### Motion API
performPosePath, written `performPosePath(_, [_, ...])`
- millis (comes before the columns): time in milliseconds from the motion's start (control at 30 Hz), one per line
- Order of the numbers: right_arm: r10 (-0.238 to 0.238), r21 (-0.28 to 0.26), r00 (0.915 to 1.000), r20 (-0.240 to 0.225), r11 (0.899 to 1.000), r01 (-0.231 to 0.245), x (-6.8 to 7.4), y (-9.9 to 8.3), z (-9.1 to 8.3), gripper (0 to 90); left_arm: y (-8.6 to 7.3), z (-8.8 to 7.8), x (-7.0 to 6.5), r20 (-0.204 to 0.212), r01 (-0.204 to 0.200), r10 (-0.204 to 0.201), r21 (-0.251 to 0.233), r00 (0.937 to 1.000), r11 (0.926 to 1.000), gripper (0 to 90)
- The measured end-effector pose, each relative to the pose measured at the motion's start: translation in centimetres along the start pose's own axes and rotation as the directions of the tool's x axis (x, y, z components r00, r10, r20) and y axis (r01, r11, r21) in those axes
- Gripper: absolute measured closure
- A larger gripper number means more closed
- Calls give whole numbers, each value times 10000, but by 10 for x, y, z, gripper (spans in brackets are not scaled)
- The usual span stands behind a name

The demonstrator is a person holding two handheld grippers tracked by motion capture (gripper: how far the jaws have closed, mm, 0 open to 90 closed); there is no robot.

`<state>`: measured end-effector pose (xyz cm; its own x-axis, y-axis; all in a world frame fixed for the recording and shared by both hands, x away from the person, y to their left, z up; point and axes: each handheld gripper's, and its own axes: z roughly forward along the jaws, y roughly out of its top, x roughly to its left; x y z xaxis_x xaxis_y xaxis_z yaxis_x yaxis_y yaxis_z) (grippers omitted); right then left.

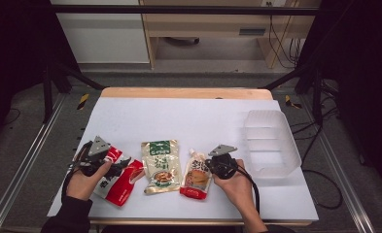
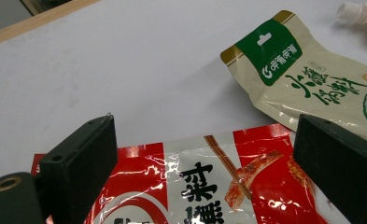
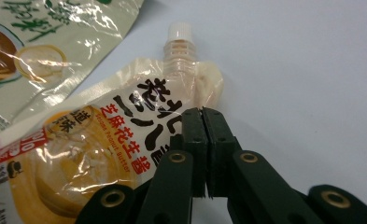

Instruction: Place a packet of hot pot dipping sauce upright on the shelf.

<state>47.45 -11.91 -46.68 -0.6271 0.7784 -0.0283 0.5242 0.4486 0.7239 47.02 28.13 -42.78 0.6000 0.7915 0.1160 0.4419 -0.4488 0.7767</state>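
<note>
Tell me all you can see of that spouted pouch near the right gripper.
The spouted pouch is glossy, soft plastic, cream above and orange-red below, with black characters and a white screw cap. It lies flat on the white table, beside a beige-and-green packet. The right gripper, jaws shut, appears to pinch its edge.

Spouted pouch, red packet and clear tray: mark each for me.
spouted pouch [image 3: 78,154], right gripper view, on its printed front.
red packet [image 2: 204,186], left gripper view, on the white middle band.
clear tray [image 1: 286,145], high view, on its right wall.
</note>
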Motion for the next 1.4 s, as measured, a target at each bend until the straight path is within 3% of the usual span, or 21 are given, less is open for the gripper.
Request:
performPosePath(267, [-83,-734,10000,25,9973,85,0,7,-17,900,1,-1,0,104,7,-7,-41,9999,10000,70])
performPosePath(300, [-115,-1031,9999,48,9946,120,-1,10,-22,900,1,-2,0,129,-27,27,-25,9999,10000,71])
performPosePath(533, [-301,-1618,9995,98,9863,312,3,19,-39,900,7,-7,-4,358,-201,208,-187,9991,9996,75])
performPosePath(633, [-734,-2039,9973,-24,9764,714,9,29,-53,900,13,-10,-10,629,-315,335,-332,9975,9990,79])
performPosePath(733, [-999,-2275,9948,-191,9693,930,15,36,-61,900,20,-11,-19,773,-726,756,-412,9941,9965,97])
performPosePath(867, [-1429,-2433,9890,-386,9613,1294,22,44,-71,900,28,-10,-29,1215,-952,1018,-591,9874,9937,122])
performPosePath(900, [-1518,-2468,9874,-440,9594,1365,24,46,-73,900,30,-10,-32,1238,-1181,1234,-490,9846,9918,126])
performPosePath(1000, [-1750,-2535,9832,-517,9546,1566,27,50,-77,900,36,-9,-38,1388,-1369,1426,-496,9800,9893,135])
performPosePath(1067, [-2042,-2574,9771,-596,9489,1826,31,56,-80,900,45,-9,-47,1742,-1486,1584,-680,9719,9866,141])
performPosePath(1133, [-2162,-2580,9745,-596,9464,1941,32,59,-80,900,48,-9,-51,1795,-1580,1684,-713,9692,9849,147])
performPosePath(1200, [-2250,-2596,9726,-582,9442,2029,31,64,-78,900,57,-7,-58,1998,-1911,2017,-710,9588,9790,151])
performPosePath(1400, [-2210,-2760,9715,-858,9422,1899,28,72,-75,900,73,-7,-67,2056,-2279,2415,-877,9484,9697,181])
